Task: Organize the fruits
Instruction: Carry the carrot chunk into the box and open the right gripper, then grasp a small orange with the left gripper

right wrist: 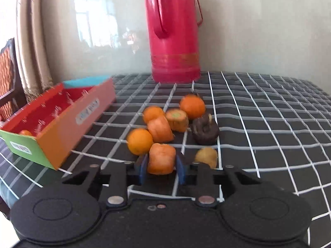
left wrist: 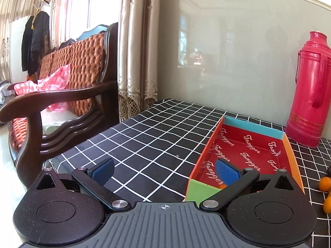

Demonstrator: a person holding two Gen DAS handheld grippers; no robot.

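Note:
My right gripper (right wrist: 161,166) is shut on an orange carrot-like chunk (right wrist: 161,158), at the near edge of a pile on the checked tablecloth. The pile holds several oranges (right wrist: 139,141) (right wrist: 192,105), more carrot chunks (right wrist: 160,129) (right wrist: 177,119), a dark chocolate doughnut (right wrist: 204,131) and a small yellowish piece (right wrist: 206,156). The colourful cardboard tray (right wrist: 68,128) stands left of the pile with one orange (right wrist: 25,132) inside. My left gripper (left wrist: 164,170) is open and empty, hovering at the tray's (left wrist: 293,155) near left end. Some oranges (left wrist: 325,184) show at the right edge.
A tall red thermos (right wrist: 174,31) (left wrist: 308,91) stands at the back against the wall behind the pile. A wooden sofa (left wrist: 62,95) with woven cushions stands beyond the table's left edge. Curtains (left wrist: 138,47) hang at the back left corner.

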